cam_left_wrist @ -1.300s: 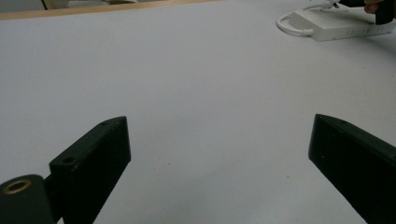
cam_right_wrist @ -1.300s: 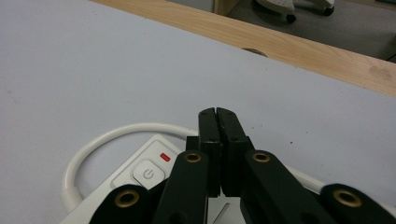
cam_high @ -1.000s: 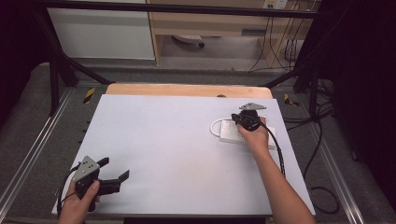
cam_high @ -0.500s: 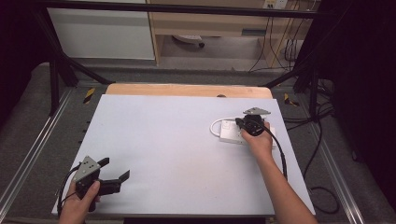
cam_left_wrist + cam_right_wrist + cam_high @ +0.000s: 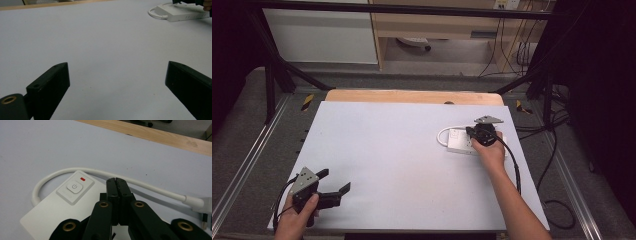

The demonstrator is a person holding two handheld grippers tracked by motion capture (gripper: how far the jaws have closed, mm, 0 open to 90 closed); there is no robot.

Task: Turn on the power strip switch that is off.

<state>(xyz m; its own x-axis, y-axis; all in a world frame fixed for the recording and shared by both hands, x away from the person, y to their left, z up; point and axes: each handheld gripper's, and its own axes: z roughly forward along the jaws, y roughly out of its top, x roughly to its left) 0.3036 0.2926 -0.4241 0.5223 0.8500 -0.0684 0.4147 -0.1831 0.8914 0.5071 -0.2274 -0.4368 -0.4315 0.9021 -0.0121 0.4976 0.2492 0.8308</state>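
Note:
A white power strip lies at the table's right side, its white cable looping off its left end. My right gripper hovers over it. In the right gripper view the jaws are pressed together with nothing between them; my right gripper has its tips just right of the strip's power button and red light. The cable runs behind the tips to a plug. My left gripper rests at the front left corner, open and holding nothing, also seen as my left gripper.
The white table top has a wooden strip along its far edge. Metal frame rails run down both sides, and dark cables hang off the right. The power strip lies far ahead of the left jaws.
My right gripper has shifted slightly to the right over the power strip, still shut. The left gripper has stayed where it was.

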